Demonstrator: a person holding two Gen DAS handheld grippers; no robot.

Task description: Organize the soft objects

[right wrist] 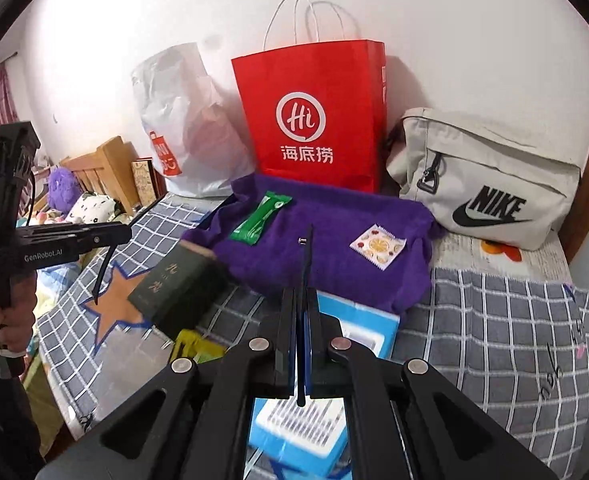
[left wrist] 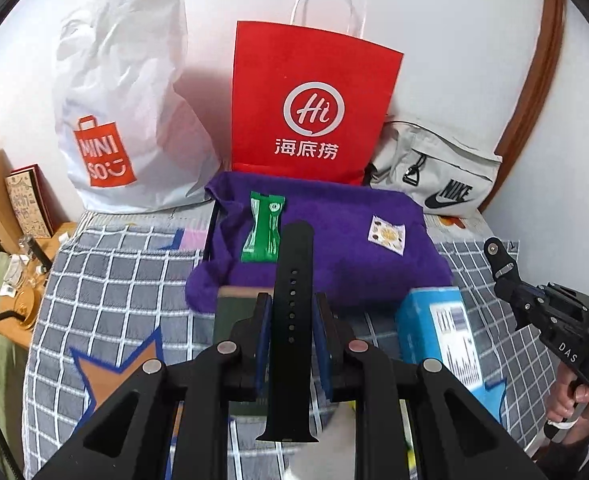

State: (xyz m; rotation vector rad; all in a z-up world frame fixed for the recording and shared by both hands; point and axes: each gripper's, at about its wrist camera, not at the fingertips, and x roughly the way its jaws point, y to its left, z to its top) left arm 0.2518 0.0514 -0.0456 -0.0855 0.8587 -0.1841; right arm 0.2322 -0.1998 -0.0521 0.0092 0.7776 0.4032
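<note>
My left gripper (left wrist: 292,304) is shut on a black watch strap (left wrist: 294,256) with a row of holes, which stands up between the pads. My right gripper (right wrist: 301,296) is shut on a second black strap piece (right wrist: 307,256), seen edge-on with a small stud near its tip. Both hang over the near edge of a purple towel (left wrist: 334,248) spread on the bed. On the towel (right wrist: 326,272) lie a green sachet (left wrist: 263,229) and a small patterned sachet (right wrist: 377,246). In the right wrist view a hand holds the left gripper at the far left.
Against the wall stand a white plastic bag (left wrist: 126,120), a red paper bag (left wrist: 314,104) and a grey Nike bag (right wrist: 490,184). A dark green box (right wrist: 174,288) and a blue box (left wrist: 442,328) lie on the checked bedsheet (right wrist: 494,320). A cluttered wooden desk (left wrist: 18,300) is to the left.
</note>
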